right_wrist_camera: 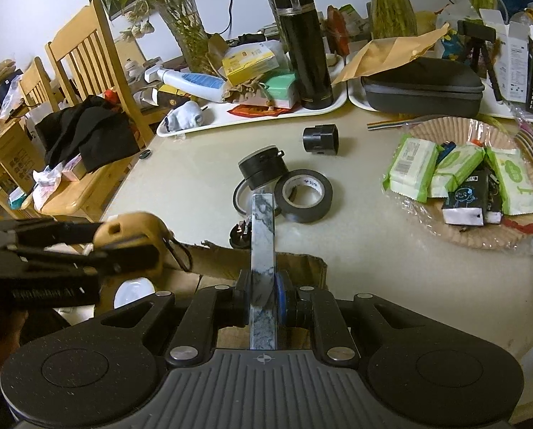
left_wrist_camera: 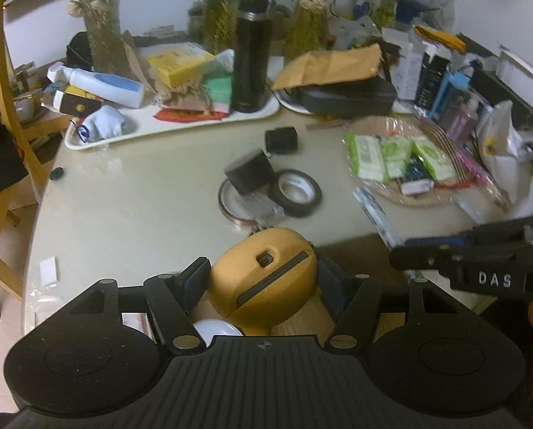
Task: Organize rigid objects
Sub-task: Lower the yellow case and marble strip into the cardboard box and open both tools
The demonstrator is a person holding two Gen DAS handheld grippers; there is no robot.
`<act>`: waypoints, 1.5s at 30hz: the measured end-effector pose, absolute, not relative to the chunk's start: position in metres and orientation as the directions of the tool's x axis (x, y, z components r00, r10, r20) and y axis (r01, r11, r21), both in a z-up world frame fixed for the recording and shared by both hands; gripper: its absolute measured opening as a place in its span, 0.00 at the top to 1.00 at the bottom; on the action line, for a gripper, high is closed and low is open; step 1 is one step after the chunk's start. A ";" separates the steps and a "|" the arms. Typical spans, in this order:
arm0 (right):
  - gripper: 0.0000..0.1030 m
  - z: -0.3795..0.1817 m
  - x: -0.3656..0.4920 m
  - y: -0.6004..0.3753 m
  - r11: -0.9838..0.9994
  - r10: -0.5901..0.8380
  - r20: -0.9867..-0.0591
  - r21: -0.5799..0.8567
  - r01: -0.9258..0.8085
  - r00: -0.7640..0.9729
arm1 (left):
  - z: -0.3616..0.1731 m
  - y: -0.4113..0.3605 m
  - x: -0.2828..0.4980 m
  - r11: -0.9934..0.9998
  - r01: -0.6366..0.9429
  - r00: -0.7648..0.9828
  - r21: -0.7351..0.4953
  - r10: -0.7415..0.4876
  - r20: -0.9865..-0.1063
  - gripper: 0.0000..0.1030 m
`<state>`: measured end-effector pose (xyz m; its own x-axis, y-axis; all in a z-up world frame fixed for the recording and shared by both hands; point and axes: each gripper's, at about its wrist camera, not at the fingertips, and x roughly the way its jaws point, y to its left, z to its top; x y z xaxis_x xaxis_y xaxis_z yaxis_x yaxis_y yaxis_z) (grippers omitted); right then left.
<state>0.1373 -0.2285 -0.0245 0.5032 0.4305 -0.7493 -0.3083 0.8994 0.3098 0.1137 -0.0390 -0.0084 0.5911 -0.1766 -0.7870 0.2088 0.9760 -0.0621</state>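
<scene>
My left gripper (left_wrist_camera: 263,279) is shut on a tan rounded tape-measure-like case (left_wrist_camera: 263,275) and holds it over an open cardboard box (left_wrist_camera: 295,325) at the table's near edge; the case also shows in the right wrist view (right_wrist_camera: 130,230). My right gripper (right_wrist_camera: 263,296) is shut on a thin marbled grey-white slab (right_wrist_camera: 263,250) standing on edge, above the same box (right_wrist_camera: 302,261). A white round object (right_wrist_camera: 134,293) lies in the box. On the table lie a black tape roll (right_wrist_camera: 304,196), a black cylinder (right_wrist_camera: 263,168) and a black adapter (right_wrist_camera: 320,138).
A white tray (right_wrist_camera: 230,116) with a black flask (right_wrist_camera: 305,43), bottle and boxes sits at the back. A black case (right_wrist_camera: 422,87) lies on a second tray. A wicker plate (right_wrist_camera: 481,236) with wet wipes is at right. Wooden chairs (right_wrist_camera: 84,57) stand left. Plant vases line the wall.
</scene>
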 end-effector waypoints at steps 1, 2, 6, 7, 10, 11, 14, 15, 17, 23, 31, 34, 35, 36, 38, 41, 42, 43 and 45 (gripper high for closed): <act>0.84 -0.025 0.136 -0.229 0.899 0.431 -0.750 0.310 -0.308 0.503 | -0.010 -0.041 0.112 0.975 0.214 0.587 -0.061 -0.178 -0.790 0.37; 0.84 -0.025 0.135 -0.229 0.900 0.430 -0.750 0.310 -0.307 0.503 | -0.012 -0.043 0.111 0.974 0.217 0.582 -0.061 -0.179 -0.793 0.37; 0.84 -0.024 0.134 -0.230 0.901 0.428 -0.750 0.310 -0.303 0.505 | -0.016 -0.047 0.107 0.973 0.225 0.573 -0.060 -0.182 -0.799 0.36; 0.84 -0.024 0.134 -0.231 0.901 0.428 -0.749 0.311 -0.302 0.505 | -0.016 -0.047 0.106 0.971 0.230 0.571 -0.066 -0.189 -0.799 0.36; 0.84 -0.025 0.134 -0.231 0.902 0.426 -0.750 0.311 -0.299 0.506 | -0.013 -0.047 0.101 0.965 0.249 0.589 -0.079 -0.216 -0.779 0.33; 0.84 -0.025 0.135 -0.231 0.902 0.427 -0.750 0.311 -0.299 0.505 | -0.011 -0.047 0.099 0.964 0.257 0.598 -0.074 -0.219 -0.771 0.30; 0.84 -0.025 0.134 -0.231 0.902 0.426 -0.750 0.308 -0.303 0.506 | -0.007 -0.048 0.096 0.963 0.263 0.610 -0.061 -0.215 -0.763 0.21; 0.84 -0.025 0.134 -0.231 0.902 0.425 -0.751 0.306 -0.303 0.505 | -0.006 -0.048 0.095 0.963 0.262 0.608 -0.060 -0.213 -0.765 0.21; 0.84 -0.025 0.134 -0.230 0.902 0.425 -0.751 0.306 -0.304 0.505 | -0.006 -0.047 0.092 0.964 0.260 0.605 -0.062 -0.212 -0.768 0.21; 0.84 -0.027 0.131 -0.227 0.900 0.429 -0.754 0.305 -0.312 0.498 | -0.007 -0.043 0.079 0.963 0.265 0.605 -0.039 -0.198 -0.772 0.21; 0.84 -0.028 0.123 -0.223 0.896 0.435 -0.757 0.306 -0.323 0.488 | -0.013 -0.028 0.062 0.967 0.248 0.590 -0.051 -0.193 -0.784 0.21; 0.84 -0.028 0.120 -0.223 0.894 0.437 -0.756 0.309 -0.323 0.486 | -0.014 -0.022 0.057 0.970 0.236 0.586 -0.062 -0.193 -0.787 0.21; 0.84 -0.028 0.119 -0.223 0.894 0.439 -0.757 0.311 -0.323 0.485 | -0.015 -0.020 0.055 0.971 0.231 0.585 -0.064 -0.191 -0.788 0.21; 0.84 -0.028 0.119 -0.223 0.893 0.441 -0.757 0.315 -0.322 0.482 | -0.016 -0.018 0.053 0.971 0.228 0.585 -0.067 -0.192 -0.788 0.21; 0.84 -0.029 0.120 -0.222 0.893 0.442 -0.759 0.318 -0.319 0.478 | -0.017 -0.014 0.051 0.972 0.222 0.584 -0.070 -0.190 -0.789 0.21; 0.84 -0.029 0.119 -0.221 0.889 0.450 -0.757 0.331 -0.316 0.474 | -0.018 -0.010 0.048 0.974 0.213 0.583 -0.074 -0.188 -0.790 0.21; 0.84 -0.028 0.119 -0.220 0.888 0.453 -0.756 0.334 -0.316 0.473 | -0.018 -0.009 0.047 0.974 0.212 0.583 -0.076 -0.188 -0.790 0.21; 0.84 -0.029 0.119 -0.219 0.887 0.454 -0.756 0.336 -0.317 0.471 | -0.018 -0.008 0.046 0.974 0.211 0.584 -0.076 -0.188 -0.790 0.21; 0.84 -0.029 0.117 -0.215 0.886 0.455 -0.757 0.334 -0.320 0.469 | -0.018 -0.006 0.045 0.975 0.208 0.586 -0.077 -0.187 -0.788 0.21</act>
